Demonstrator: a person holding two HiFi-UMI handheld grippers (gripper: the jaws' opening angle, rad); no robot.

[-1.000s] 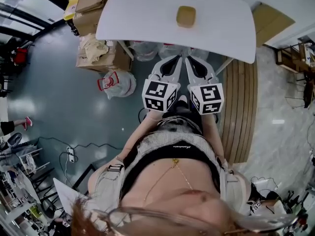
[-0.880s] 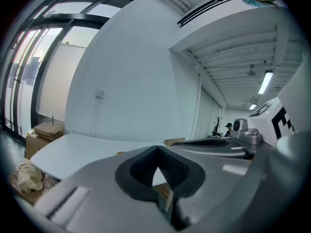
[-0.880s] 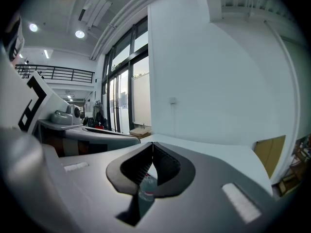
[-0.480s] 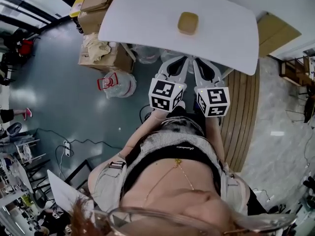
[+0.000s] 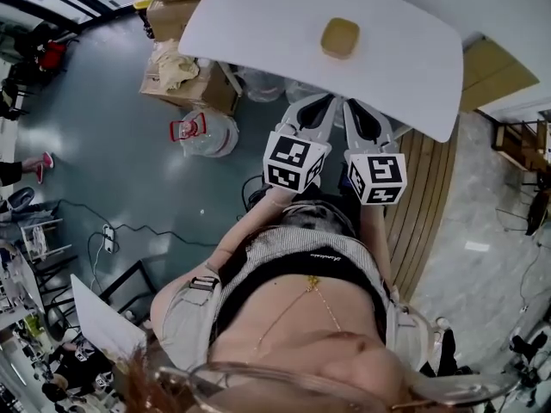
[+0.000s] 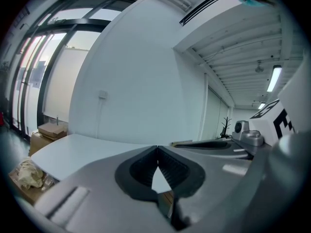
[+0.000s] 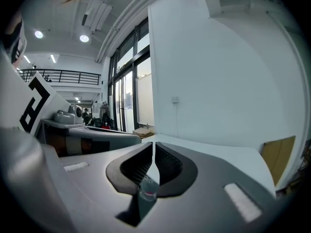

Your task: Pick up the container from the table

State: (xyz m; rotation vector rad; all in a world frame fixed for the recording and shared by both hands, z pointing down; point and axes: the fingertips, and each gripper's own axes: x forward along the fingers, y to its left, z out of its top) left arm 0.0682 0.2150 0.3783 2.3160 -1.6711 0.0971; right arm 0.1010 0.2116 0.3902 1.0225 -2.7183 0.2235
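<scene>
Fingers (image 6: pixel 141 168) on my left gripper (image 6: pixel 156 148) are closed, tips meeting at the top, with only a small wedge of gap lower down between the ribbed pads. Nothing is held there. Through that gap I see a sliver of the white surface (image 6: pixel 73 149), which runs off to the left of that frame.

The right gripper (image 7: pixel 153 144) reads much the same. Its fingers (image 7: pixel 167 168) are drawn together to a hairline slit and grip nothing. A clear bottle (image 7: pixel 147 191) shows low in the frame behind them, well beyond the pads and not touched.

In the head view the left gripper (image 5: pixel 320 103) and the right gripper (image 5: pixel 351 107) sit side by side at the middle of the frame. Their tips point up toward the near edge of the surface (image 5: pixel 258 24).

The container (image 5: pixel 340 38) is a tan, rounded square sitting alone on the surface in the upper middle of the frame, well apart from both sets of fingers. I cannot tell whether it holds anything.

Cardboard boxes (image 5: pixel 185 15) stand on the floor at the upper left. A clear water jug (image 5: pixel 207 132) with a red handle is just below them.
</scene>
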